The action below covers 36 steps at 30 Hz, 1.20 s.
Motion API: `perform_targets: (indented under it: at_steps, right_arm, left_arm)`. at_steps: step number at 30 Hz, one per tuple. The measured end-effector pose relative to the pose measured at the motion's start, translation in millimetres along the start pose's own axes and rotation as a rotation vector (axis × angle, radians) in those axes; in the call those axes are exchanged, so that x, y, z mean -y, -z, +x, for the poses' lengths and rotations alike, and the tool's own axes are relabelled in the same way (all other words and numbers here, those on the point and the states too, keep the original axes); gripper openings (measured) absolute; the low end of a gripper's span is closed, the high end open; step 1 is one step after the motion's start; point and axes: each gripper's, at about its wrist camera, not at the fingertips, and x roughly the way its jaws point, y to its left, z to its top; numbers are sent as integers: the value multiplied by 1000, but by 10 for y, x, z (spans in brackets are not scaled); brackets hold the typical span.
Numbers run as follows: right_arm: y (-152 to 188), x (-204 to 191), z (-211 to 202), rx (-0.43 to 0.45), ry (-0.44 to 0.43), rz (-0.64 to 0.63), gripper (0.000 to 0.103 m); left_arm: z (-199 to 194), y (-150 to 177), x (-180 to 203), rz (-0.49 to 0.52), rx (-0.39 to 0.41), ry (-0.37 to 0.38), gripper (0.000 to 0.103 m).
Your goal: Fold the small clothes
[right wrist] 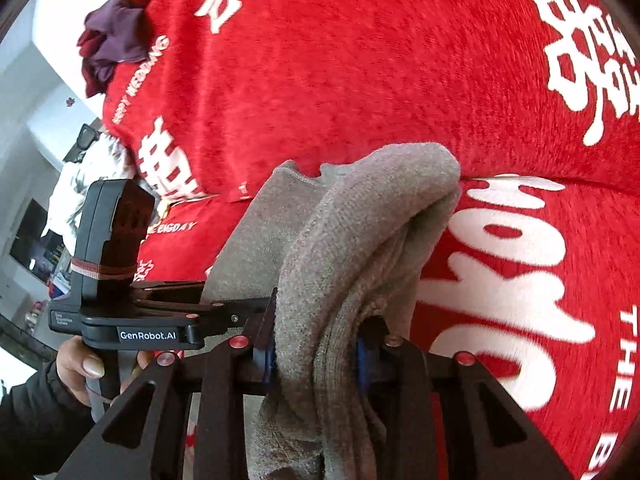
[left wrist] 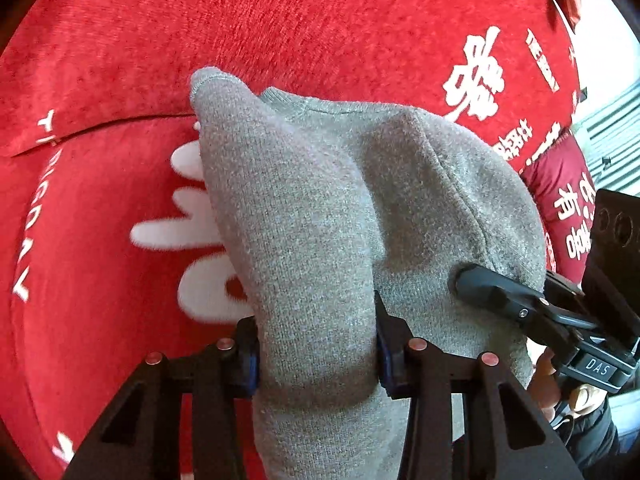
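Start at nine o'clock in your left wrist view: the red plush cloth (left wrist: 312, 20) with white printed characters fills the frame behind everything, and one edge of it runs as a seam from nine o'clock toward the centre. Your left gripper (left wrist: 318, 354) sits at six o'clock, narrowed onto a thick fold of the grey knit garment (left wrist: 320, 208), with the blue pads pressing the fabric from both sides. The garment rises from the jaws toward eleven o'clock, where a ribbed hem corner stands up, and it spreads to three o'clock as a rounded hump. At four o'clock your right gripper (left wrist: 476, 280) bites into the far edge of that same grey knit; a hand (left wrist: 548, 384) grips its handle at five o'clock.

In your right wrist view, at ten o'clock, a heap of dark purple and maroon clothes (right wrist: 112, 40) lies at the edge of the red cloth (right wrist: 360, 60). At eight o'clock your left hand (right wrist: 78, 364) holds the black handle of the left gripper (right wrist: 264, 312), whose fingers reach into the grey knit (right wrist: 352, 240). At six o'clock your right gripper (right wrist: 316, 360) is narrowed on a bunched, layered roll of the garment, which arcs up toward one o'clock and hangs clear of the red cloth there.
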Motion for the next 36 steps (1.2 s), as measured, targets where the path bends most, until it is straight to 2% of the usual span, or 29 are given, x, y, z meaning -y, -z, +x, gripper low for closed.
perform_targets:
  at_steps: [9,14,16,17,18,21,24,27,30,32,34,36]
  right_arm:
    - [573,-336,-120,-37,-29,32,32]
    - [911,-423,-92,-59,-40,28,32]
    - [1039,-388,4,-78,-10,19,33]
    - [1087,-359,62,-89,15,7,34]
    - [1147,-308,143,-113,57,-5,42]
    - [1227,-79,160,-146,121,70,68]
    - [1214,1,-72,-82,142,109,70]
    - [1116,-167,-283,-8,210,8,71]
    - [958,-468,-243,11,237,-146,74]
    - [898,-687,-85,-13,214,-265,74]
    - [881,-832,161,-72,162,-356,77]
    - [902,-755,395,-126,221,-397,77]
  left_arm:
    - [-247,664,65,13,-31,-61,44]
    - [-212,1018,-48,-6,-44,-58,45]
    - [-77,1087,-92,-10,-44,-89,53]
    - [-10,1128,-136,-10,-46,-117,72]
    - [8,1170,-195,-22,-33,-139,88]
    - [-135,1243,-348,-91,-5,-105,90]
    - [-358,1281,-433,-108,48,-138,90]
    - [-472,1197,-452,-120,104,-221,90]
    - [-403,953,-373,-87,126,-358,90]
    - [-269,820,-365,-69,108,-426,90]
    - [-134,754,-402,-69,74,-456,92]
    - [-45,723,-476,-72,59,-457,98]
